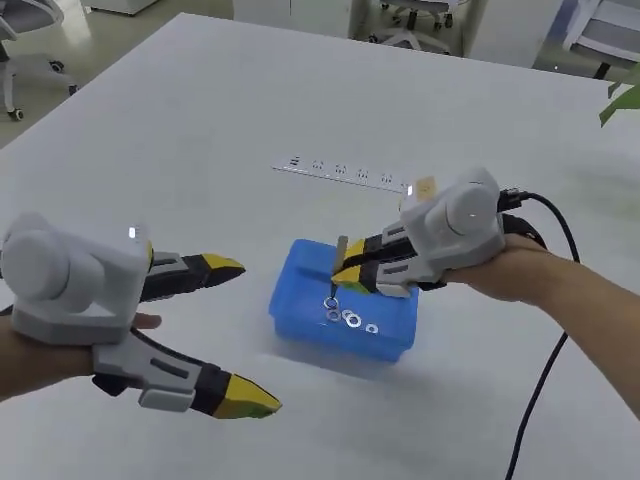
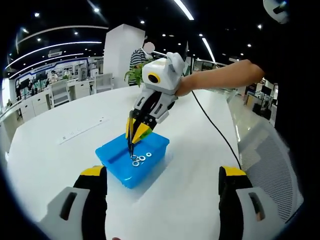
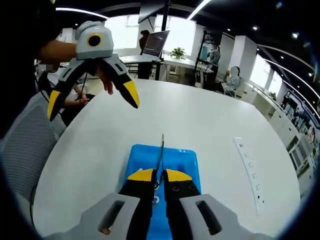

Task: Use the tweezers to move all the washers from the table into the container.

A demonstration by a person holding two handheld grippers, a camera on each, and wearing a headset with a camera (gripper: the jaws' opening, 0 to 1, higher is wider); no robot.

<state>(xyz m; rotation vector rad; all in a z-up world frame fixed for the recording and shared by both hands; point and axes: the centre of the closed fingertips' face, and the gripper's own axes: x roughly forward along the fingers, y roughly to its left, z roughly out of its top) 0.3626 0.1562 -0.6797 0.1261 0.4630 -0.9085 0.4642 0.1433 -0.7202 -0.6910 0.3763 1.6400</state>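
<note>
Nearest, the left gripper (image 1: 250, 336) has its yellow-tipped jaws wide apart, empty. Beyond it, a glossy blue rectangular container (image 1: 296, 300) on the smooth white table (image 1: 200, 120) holds small metal ring washers (image 1: 350, 319). The right gripper (image 1: 348, 275) clamps slim steel tweezers (image 1: 336, 272), long axis steep, tips down by the washers. Farther back lies a flat power strip (image 1: 340, 171).

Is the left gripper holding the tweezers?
No, the left gripper is open with nothing between its jaws; the right gripper grips the tweezers over the blue container.
</note>
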